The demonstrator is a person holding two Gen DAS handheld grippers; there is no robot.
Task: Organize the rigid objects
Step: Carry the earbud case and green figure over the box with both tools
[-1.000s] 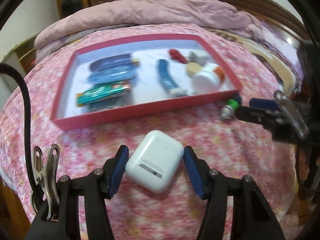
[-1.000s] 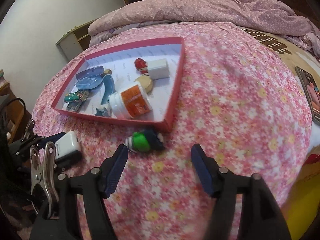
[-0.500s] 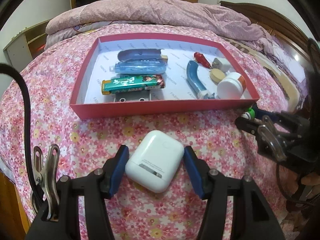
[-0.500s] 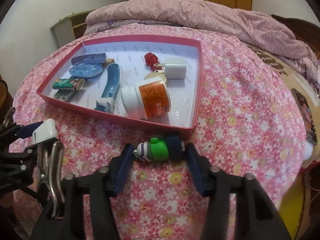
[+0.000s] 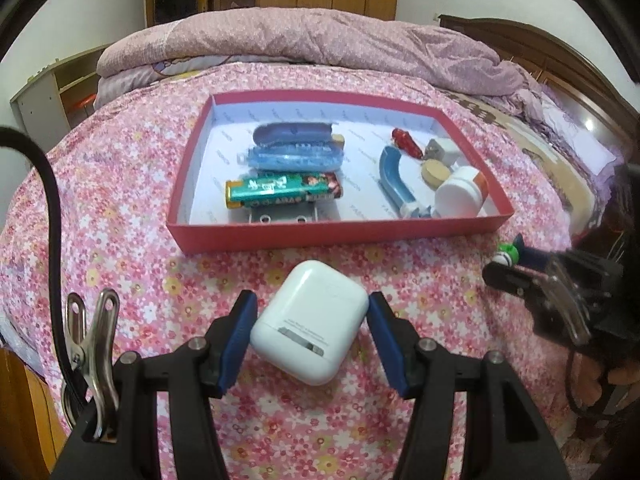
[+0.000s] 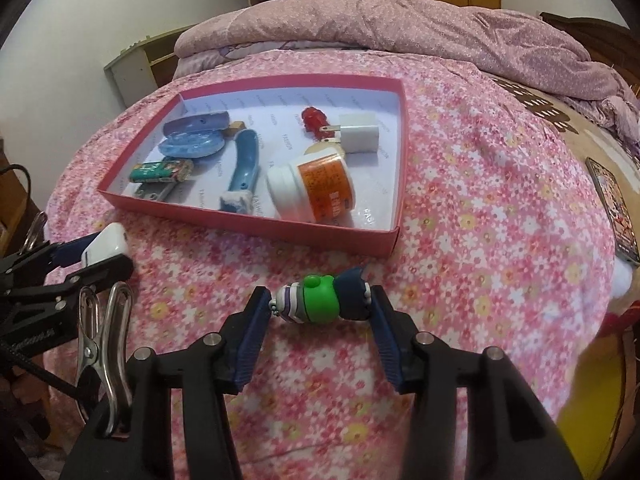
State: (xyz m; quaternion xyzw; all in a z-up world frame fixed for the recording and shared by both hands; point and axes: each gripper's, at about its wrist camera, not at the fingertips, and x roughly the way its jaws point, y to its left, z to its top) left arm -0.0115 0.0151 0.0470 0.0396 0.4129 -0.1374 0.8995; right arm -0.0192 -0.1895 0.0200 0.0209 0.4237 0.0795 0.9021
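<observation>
A red tray (image 5: pixel 336 233) (image 6: pixel 256 224) lies on the pink flowered bed and holds blue cases, a green tube, a blue curved piece, a white bottle (image 6: pixel 312 192), a white charger (image 6: pixel 358 133) and a small red thing. My left gripper (image 5: pixel 308 322) is shut on a white earbud case (image 5: pixel 310 326) in front of the tray's near wall. My right gripper (image 6: pixel 318 306) is shut on a small green and navy toy figure (image 6: pixel 320 299) near the tray's near right corner; it also shows in the left wrist view (image 5: pixel 508 255).
A rolled pink quilt (image 5: pixel 304 40) lies behind the tray. A phone (image 6: pixel 612 208) lies at the bed's right edge. A wooden headboard (image 5: pixel 560 52) is at the right, a low shelf (image 5: pixel 52 92) at the left.
My right gripper moved forward and closed on the toy figure. My left gripper, holding the earbud case, rose and turned so the tray sits more centred.
</observation>
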